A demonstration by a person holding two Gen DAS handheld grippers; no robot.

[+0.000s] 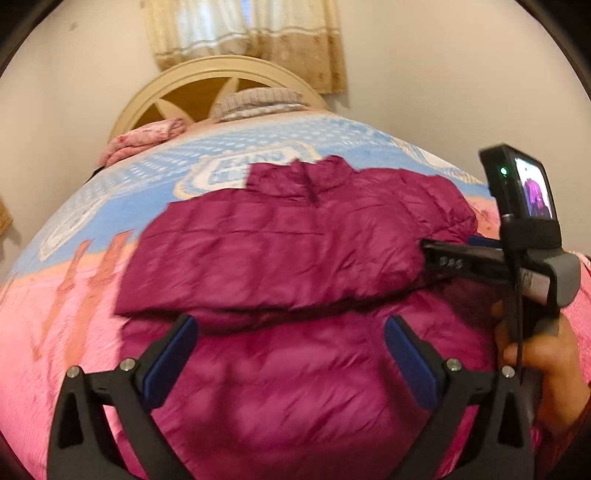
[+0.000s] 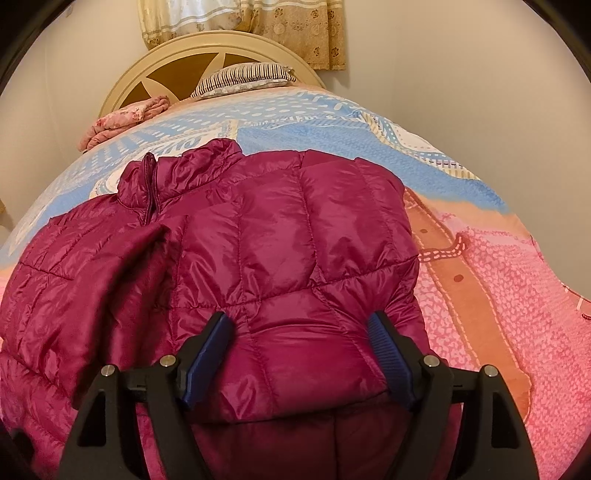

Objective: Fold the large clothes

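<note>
A magenta quilted puffer jacket lies on the bed, collar toward the headboard, with one part folded across its body. My left gripper is open just above the jacket's near part, holding nothing. My right gripper is open over the folded layer of the jacket, its blue pads on either side of a fabric bulge. The right gripper also shows in the left wrist view at the jacket's right edge, held by a hand.
The bed has a pink and blue blanket. A striped pillow and a folded pink cloth lie by the cream headboard. A curtain hangs behind.
</note>
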